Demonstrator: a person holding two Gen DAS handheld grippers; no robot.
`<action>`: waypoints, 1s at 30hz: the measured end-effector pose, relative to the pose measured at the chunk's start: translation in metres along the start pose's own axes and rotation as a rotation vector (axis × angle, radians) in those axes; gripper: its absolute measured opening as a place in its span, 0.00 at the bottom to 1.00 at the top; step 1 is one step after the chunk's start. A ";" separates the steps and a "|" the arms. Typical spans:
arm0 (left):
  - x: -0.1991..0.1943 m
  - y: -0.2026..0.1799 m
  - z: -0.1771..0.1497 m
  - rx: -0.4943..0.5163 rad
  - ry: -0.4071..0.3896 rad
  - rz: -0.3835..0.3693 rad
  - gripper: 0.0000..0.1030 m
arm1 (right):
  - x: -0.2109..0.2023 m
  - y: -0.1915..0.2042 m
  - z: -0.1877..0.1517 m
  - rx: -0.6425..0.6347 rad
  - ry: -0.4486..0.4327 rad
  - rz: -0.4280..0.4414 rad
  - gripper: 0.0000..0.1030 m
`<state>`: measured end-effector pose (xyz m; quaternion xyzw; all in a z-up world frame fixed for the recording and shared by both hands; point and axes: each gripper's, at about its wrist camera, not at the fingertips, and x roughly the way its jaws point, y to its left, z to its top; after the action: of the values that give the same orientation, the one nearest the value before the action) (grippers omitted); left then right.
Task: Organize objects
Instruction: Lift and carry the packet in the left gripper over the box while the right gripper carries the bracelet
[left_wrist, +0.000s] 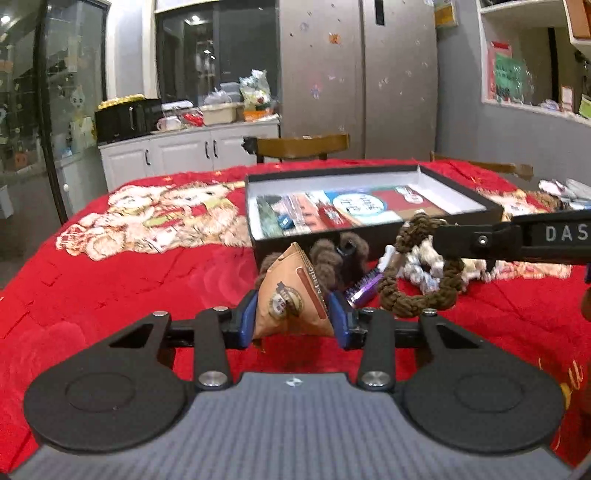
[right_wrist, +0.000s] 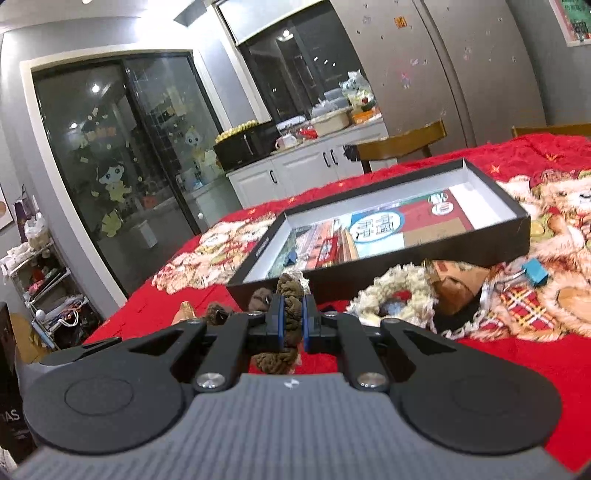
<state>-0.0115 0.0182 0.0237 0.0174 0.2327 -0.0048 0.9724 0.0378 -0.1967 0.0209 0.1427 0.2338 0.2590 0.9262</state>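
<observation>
My left gripper (left_wrist: 291, 314) is shut on a brown triangular paper packet (left_wrist: 291, 291), its blue pads pressing both sides just above the red cloth. My right gripper (right_wrist: 291, 314) is shut on a dark brown braided hair loop (right_wrist: 290, 295). In the left wrist view that loop (left_wrist: 391, 288) hangs from the right gripper (left_wrist: 441, 240), which reaches in from the right. A shallow black box (left_wrist: 295, 240) with a white inside sits just behind both and holds cards and small packets. The same box (right_wrist: 461, 251) lies ahead of the right gripper.
A fuzzy brown hair tie (left_wrist: 332, 258), a purple item (left_wrist: 364, 288) and a white hair tie (left_wrist: 424, 267) lie before the box. A cream hair tie (right_wrist: 395, 295), a brown packet (right_wrist: 458, 284) and a blue binder clip (right_wrist: 535, 275) lie right. Wooden chairs (left_wrist: 303, 146) stand behind the table.
</observation>
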 end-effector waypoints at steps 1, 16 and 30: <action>-0.002 0.002 0.002 -0.009 -0.005 -0.001 0.45 | -0.002 0.001 0.002 0.003 -0.009 0.000 0.11; -0.032 0.036 0.065 -0.174 -0.001 -0.166 0.45 | -0.032 0.037 0.056 -0.087 -0.138 -0.018 0.11; -0.040 0.032 0.110 -0.130 -0.024 -0.106 0.46 | -0.018 0.049 0.118 -0.052 -0.173 0.034 0.11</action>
<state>0.0030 0.0464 0.1409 -0.0581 0.2213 -0.0414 0.9726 0.0640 -0.1829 0.1459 0.1446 0.1437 0.2674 0.9418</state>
